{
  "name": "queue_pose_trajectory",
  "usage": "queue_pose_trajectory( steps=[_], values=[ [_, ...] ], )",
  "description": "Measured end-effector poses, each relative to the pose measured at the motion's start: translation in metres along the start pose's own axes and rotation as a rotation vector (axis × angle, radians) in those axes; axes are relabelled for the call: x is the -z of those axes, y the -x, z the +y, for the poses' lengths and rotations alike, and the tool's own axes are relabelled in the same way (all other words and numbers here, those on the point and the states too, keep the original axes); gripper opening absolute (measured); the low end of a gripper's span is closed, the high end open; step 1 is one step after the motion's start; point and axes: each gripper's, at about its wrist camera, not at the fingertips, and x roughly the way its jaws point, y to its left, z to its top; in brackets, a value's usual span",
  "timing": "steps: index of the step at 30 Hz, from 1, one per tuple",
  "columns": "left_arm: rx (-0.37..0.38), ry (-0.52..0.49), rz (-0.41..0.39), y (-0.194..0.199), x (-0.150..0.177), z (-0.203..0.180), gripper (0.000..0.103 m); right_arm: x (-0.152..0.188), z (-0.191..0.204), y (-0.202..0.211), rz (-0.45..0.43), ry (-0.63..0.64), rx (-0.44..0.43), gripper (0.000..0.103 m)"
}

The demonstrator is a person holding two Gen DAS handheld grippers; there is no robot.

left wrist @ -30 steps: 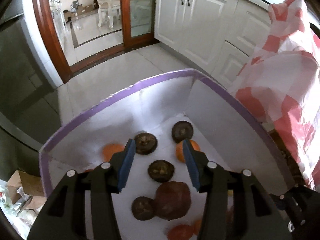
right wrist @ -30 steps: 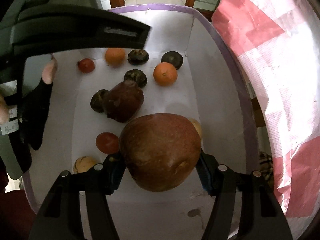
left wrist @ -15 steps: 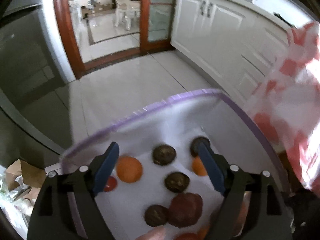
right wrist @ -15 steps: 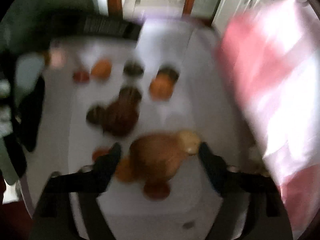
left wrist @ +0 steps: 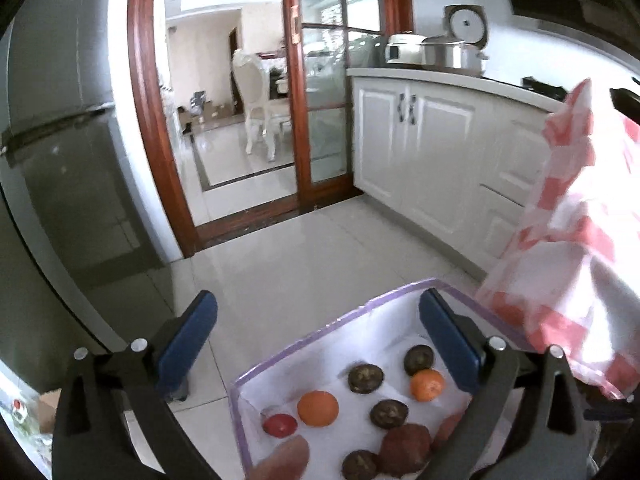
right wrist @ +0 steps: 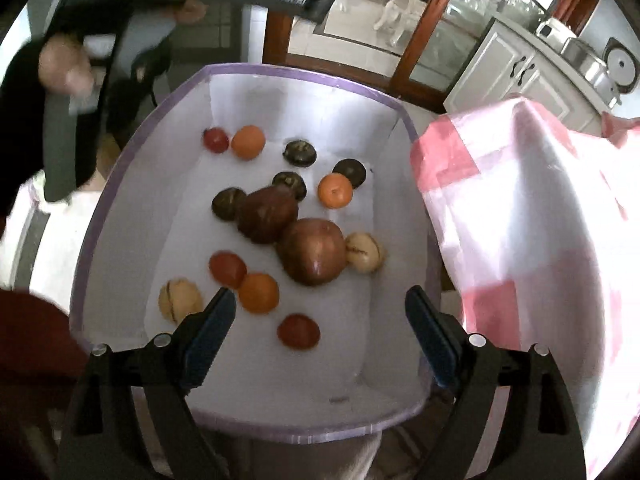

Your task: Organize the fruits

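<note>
A white box with a purple rim [right wrist: 256,70] holds several fruits: a large brown-red fruit [right wrist: 314,250], a darker one [right wrist: 267,218], oranges [right wrist: 335,190], tomatoes [right wrist: 299,331], dark round fruits [right wrist: 300,152] and pale striped ones [right wrist: 364,252]. My right gripper [right wrist: 320,334] is open and empty, above the box's near end. My left gripper [left wrist: 320,344] is open and empty, raised over the box's [left wrist: 360,312] far rim, with the oranges [left wrist: 318,408] below it.
A red-and-white checked cloth [right wrist: 532,216] hangs right of the box, also in the left wrist view [left wrist: 568,248]. White cabinets [left wrist: 420,152], a wooden-framed glass door [left wrist: 312,92] and a grey fridge [left wrist: 56,160] stand around the tiled floor [left wrist: 280,256].
My right gripper opened and let the large brown-red fruit drop into the box, then rose. My left gripper opened wide and lifted away from the fruits.
</note>
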Motion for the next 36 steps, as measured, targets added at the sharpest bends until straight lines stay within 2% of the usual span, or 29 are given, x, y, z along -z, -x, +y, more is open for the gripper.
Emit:
queue_pose_trajectory(
  steps=[3,6,11,18,22,36],
  values=[
    [0.007,0.005,0.058,0.011,0.003,-0.007,0.101,0.005,-0.003,0.003,0.021,-0.074,-0.013,0.084],
    [0.012,0.032,0.199,0.010,0.015,-0.018,0.101,0.007,-0.007,0.006,0.027,-0.107,0.012,0.084],
    [0.010,0.019,0.342,0.005,0.040,-0.037,0.101,0.013,-0.008,0.013,0.018,-0.136,0.016,0.084],
    [0.071,-0.020,0.428,0.002,0.063,-0.058,0.101,0.017,-0.024,0.008,0.025,-0.226,-0.003,0.084],
    [0.100,-0.018,0.473,-0.005,0.075,-0.063,0.101,0.017,-0.023,0.000,0.050,-0.229,-0.012,0.085],
    [0.116,0.009,0.534,-0.018,0.094,-0.059,0.101,0.020,-0.025,-0.025,0.140,-0.251,0.003,0.085]
  ],
)
